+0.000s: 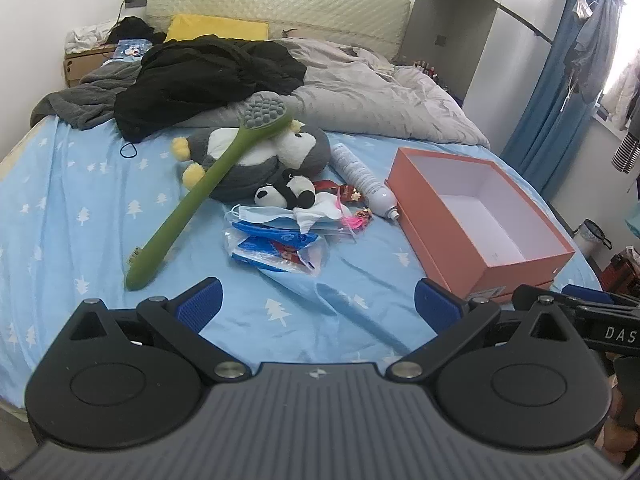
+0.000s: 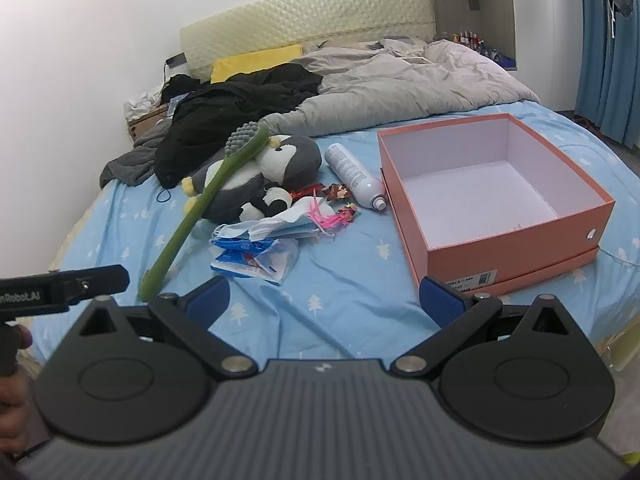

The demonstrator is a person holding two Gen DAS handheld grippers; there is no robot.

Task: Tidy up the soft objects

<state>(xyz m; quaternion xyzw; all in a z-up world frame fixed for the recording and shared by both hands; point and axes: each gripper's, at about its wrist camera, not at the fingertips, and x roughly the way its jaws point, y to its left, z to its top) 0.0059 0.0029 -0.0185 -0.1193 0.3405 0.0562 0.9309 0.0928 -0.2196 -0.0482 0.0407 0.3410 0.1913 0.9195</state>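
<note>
The small red and pink items [image 1: 352,204] beside the crumpled blue and white face masks and plastic packets [image 1: 280,236] are lying too tangled to identify, and the grey penguin plush toy [image 1: 256,160] is being partly hidden by the long green silicone brush [image 1: 192,200] leaning across it. The left tool [image 1: 318,304] is hovering low over the blue tree-print bedsheet [image 1: 60,208], its blue pads spread wide apart and gripping nothing. The penguin and the small black-and-white panda plush [image 1: 286,194] are lying ahead of it, slightly left. The right tool [image 2: 324,300] is likewise hanging with its fingers wide apart; the plush toys are sitting ahead to its left, the open orange cardboard box [image 2: 516,248] close ahead on its right, a white spray bottle [image 2: 354,176] lying between them.
</note>
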